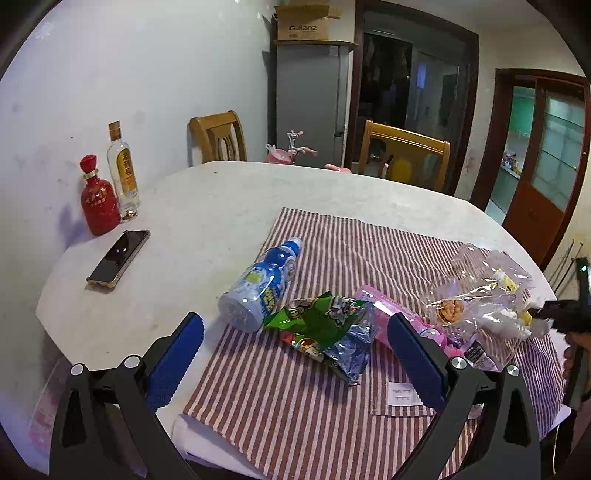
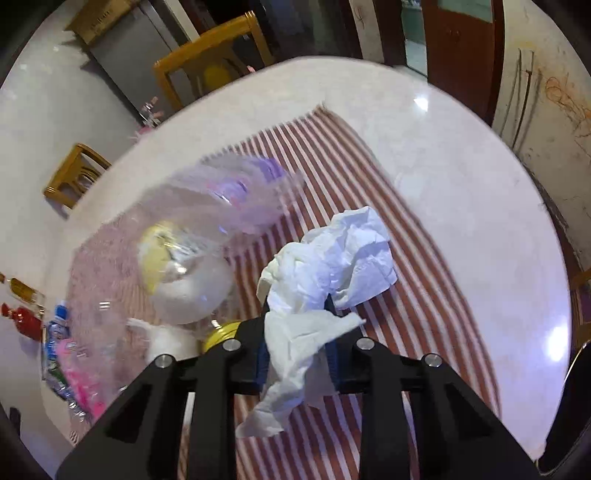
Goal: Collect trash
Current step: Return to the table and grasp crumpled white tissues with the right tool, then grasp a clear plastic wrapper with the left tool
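Crumpled white tissue [image 2: 325, 280] sits nearest the right wrist lens, pinched between the fingers of the right gripper [image 2: 297, 334], which are clenched on it; part hangs loose below the grip, and it sits just above the striped cloth [image 2: 388, 206].

Left gripper [image 1: 295, 354]: fingers [image 1: 173, 362] spread wide, nothing between them, hovering near the table edge over the green snack wrapper [image 1: 321, 325].

Step in hand, by my reading: securing the tissue for removal.
- Grip looks partial. Lift slowly so the loose tail doesn't tear or slip out.
- Clear plastic bag [image 2: 173, 273] lies just beside the tissue; avoid dragging it along.
- Left side next: wrapper is flat and crinkly, so come down on a raised fold, not the flat face.

Other trash on the cloth: blue-white drink bottle [image 1: 258, 284] on its side, pink package [image 1: 388, 314] partly under the wrapper. No bin is in view.

Writing:
- Cardboard box [image 1: 306, 24] atop the grey cabinet reads "Galanz".
- Red bottle [image 1: 98, 199] and clear bottle [image 1: 122, 173] at the wall carry Chinese characters, too small to read.
- Drink bottle and wrapper print illegible.
- Phone [image 1: 120, 256] lies face up on the table [image 1: 207, 206], screen dark.
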`<state>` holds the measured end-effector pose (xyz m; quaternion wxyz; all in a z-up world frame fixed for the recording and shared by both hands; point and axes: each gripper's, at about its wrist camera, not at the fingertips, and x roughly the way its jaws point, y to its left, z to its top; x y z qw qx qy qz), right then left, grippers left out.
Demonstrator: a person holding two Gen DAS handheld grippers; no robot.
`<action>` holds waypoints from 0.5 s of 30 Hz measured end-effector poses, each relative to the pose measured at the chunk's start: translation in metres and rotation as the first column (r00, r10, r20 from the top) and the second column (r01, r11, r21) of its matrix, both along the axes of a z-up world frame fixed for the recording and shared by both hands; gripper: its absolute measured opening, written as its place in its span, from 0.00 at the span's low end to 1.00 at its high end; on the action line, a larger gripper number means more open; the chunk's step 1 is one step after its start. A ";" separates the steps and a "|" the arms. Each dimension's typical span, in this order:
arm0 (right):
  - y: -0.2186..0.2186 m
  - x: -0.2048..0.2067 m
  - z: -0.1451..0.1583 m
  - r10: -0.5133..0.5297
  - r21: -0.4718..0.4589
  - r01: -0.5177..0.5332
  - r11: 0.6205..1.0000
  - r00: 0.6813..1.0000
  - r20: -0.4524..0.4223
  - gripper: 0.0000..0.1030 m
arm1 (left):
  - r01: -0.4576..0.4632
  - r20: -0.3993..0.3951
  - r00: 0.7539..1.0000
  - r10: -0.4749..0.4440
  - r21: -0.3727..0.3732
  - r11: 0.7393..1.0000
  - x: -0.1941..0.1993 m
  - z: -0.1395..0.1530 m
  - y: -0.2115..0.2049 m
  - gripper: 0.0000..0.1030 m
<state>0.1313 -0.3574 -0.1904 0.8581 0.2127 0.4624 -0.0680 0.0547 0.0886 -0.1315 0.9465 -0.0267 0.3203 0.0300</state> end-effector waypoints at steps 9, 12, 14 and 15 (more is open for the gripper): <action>-0.001 -0.064 0.055 0.080 0.085 -0.093 0.992 0.986 0.145 0.25 | 0.107 -0.031 0.994 -0.106 0.035 0.994 0.020 -0.001 -0.040 0.94; 0.003 -0.076 0.063 0.104 0.118 -0.125 0.985 0.980 0.168 0.25 | 0.181 -0.048 0.982 -0.180 0.016 0.983 0.032 0.004 -0.058 0.94; 0.006 -0.080 0.066 0.109 0.143 -0.136 0.980 0.977 0.183 0.25 | 0.261 -0.068 0.964 -0.258 0.038 0.965 0.040 0.004 -0.079 0.94; 0.007 -0.085 0.069 0.112 0.154 -0.143 0.978 0.974 0.196 0.25 | 0.305 -0.085 0.951 -0.299 0.073 0.950 0.044 0.002 -0.094 0.94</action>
